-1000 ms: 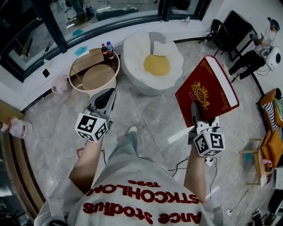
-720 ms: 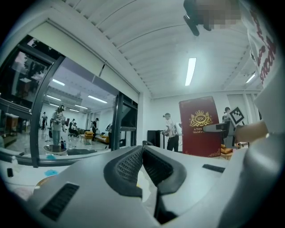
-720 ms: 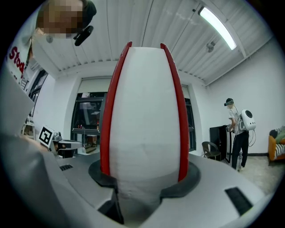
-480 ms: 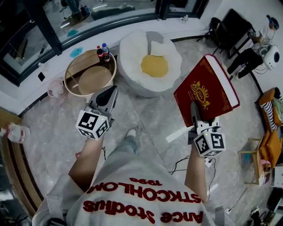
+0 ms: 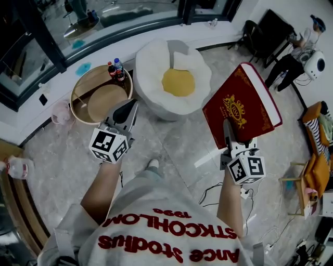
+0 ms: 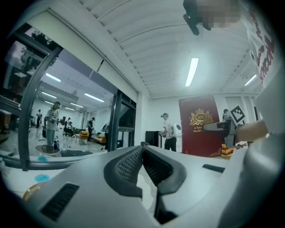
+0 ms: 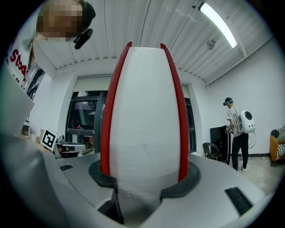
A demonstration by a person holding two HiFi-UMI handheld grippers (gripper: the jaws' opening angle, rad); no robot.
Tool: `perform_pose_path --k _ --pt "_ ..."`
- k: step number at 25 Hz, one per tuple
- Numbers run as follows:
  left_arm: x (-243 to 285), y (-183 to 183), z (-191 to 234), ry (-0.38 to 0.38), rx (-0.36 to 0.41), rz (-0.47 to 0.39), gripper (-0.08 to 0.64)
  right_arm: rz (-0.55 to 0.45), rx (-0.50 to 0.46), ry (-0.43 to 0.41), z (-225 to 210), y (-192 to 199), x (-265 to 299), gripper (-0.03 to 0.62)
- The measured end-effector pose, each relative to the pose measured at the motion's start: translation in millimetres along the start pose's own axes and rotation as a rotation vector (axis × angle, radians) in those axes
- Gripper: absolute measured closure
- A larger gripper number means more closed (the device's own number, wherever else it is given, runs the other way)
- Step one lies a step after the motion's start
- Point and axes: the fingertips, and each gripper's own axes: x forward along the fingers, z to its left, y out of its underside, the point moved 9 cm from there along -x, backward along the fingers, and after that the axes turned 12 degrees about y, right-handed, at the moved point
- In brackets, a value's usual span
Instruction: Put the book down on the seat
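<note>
1 claw matters here: your right claw [image 5: 228, 132] is clamped on the lower edge of the red book [image 5: 242, 106], held upright in the air. The seat [image 5: 156, 65] sits ahead and to its left, roughly between both claws I think. Your left claw [image 5: 127, 110] is pinched together on nothing.

floor [image 5: 57, 150]: grey marble | windows [image 5: 119, 13]: dark-framed, far wall | round wooden table [image 5: 106, 101] | black chair [image 5: 254, 35] | ceiling strip light [image 6: 192, 71]: on

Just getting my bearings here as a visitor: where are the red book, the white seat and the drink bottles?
red book [image 5: 242, 106]: head view, front cover.
white seat [image 5: 150, 67]: head view, its left rim.
drink bottles [image 5: 120, 74]: head view, one bottle's body.
</note>
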Motion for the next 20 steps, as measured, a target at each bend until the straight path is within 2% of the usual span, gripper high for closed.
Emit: perform_pose_path --k 10,20 --pt "38.3 3.8 52.4 0.023 -0.02 -0.016 0.545 0.003 -0.004 0.017 7.5 -0.5 55.1 0.337" --pt "56.1 11.5 114.7 0.028 -0.046 -0.03 0.545 0.011 -0.005 -0.001 39.6 3.8 114.4 0.337"
